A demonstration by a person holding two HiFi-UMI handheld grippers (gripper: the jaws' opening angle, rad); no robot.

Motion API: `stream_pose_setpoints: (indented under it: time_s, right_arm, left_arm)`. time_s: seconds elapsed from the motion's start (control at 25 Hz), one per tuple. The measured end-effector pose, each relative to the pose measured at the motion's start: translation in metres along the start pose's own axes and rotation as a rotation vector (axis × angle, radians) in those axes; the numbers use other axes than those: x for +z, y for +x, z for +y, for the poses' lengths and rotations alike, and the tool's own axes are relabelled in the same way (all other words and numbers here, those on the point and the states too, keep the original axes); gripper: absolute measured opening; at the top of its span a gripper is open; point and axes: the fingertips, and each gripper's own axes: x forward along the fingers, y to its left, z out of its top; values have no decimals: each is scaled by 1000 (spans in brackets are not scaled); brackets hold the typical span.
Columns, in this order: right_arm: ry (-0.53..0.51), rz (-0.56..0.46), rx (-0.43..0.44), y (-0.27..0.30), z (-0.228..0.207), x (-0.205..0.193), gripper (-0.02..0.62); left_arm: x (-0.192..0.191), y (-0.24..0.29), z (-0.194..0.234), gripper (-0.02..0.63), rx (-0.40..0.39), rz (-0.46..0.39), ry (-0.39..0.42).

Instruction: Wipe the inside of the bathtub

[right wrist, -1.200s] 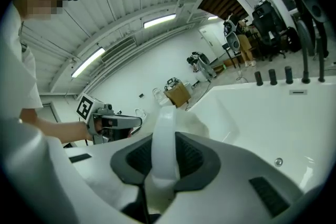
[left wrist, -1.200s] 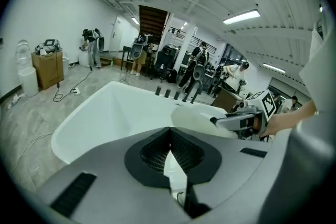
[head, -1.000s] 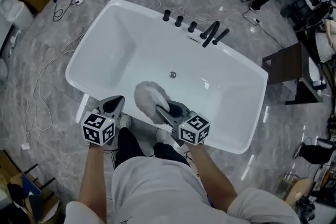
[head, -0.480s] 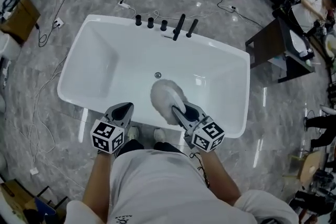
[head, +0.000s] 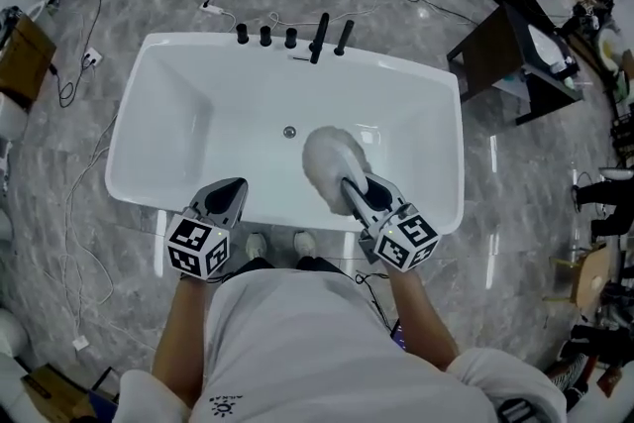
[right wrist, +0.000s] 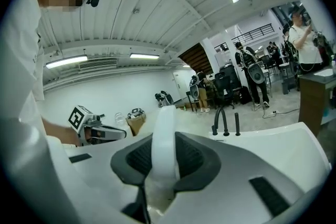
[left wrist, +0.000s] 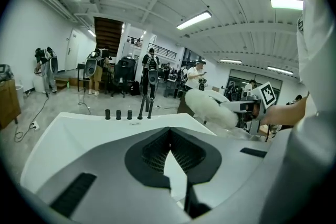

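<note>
The right tongs (head: pixel 351 187) are pinching the white handle (right wrist: pixel 164 136) of a fluffy duster (head: pixel 332 163). The handle sits straight up between the two jaws. The left tongs (head: pixel 234 185) are pressed together with nothing in them. They hang over the near edge of the tub (head: pixel 188 129), toward its left end.

The duster is inside the tub, on the right side of the drain (head: pixel 289 131) and closer to the near edge than to the taps (head: pixel 291 37) on the far edge. A second ago it was on the left side of the drain. So it has swept across the middle of the tub toward the right end. The left tongs have stayed by the near edge.

This looks like a wipe under way, with the middle part covered. The right end, the left end and the far wall likely still need a rub. It is hard to tell if the duster is touching the bottom or just above it.
</note>
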Motion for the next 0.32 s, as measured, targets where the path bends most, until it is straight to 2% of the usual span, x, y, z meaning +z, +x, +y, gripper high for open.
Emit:
stream_pose_setpoints:
  time_s: [0.32]
  right_arm:
    - [-3,-16,-10,11,12,7,95]
  left_arm:
    - [-2,-3,5,11,-32,4,8]
